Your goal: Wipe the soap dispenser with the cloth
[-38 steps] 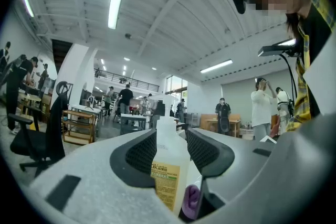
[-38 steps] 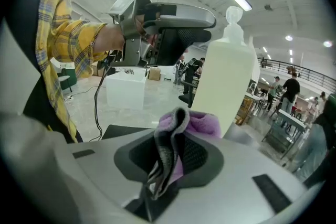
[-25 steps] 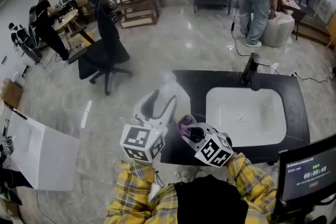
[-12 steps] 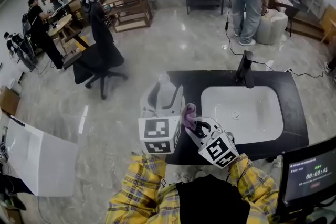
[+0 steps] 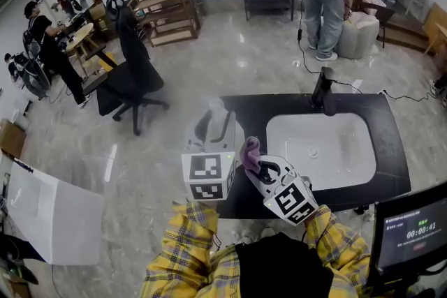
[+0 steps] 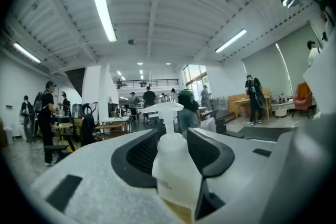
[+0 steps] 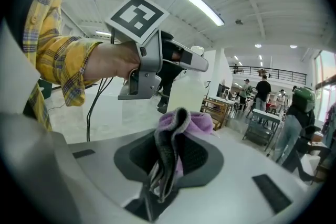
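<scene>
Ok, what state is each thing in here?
soap dispenser, upright, held in the air
left gripper, fingers have just been closing, gripping the soap dispenser
cloth, bunched, pinched between fingers
right gripper, shut on the cloth
faucet, no water seen running
sink, empty

Head view looks steeply down on the table (image 5: 391,123); both gripper views look along their jaws, sharing the bottle (image 6: 173,165).

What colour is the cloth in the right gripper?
The cloth is light purple, grey-edged; clearest in the right gripper view.
</scene>
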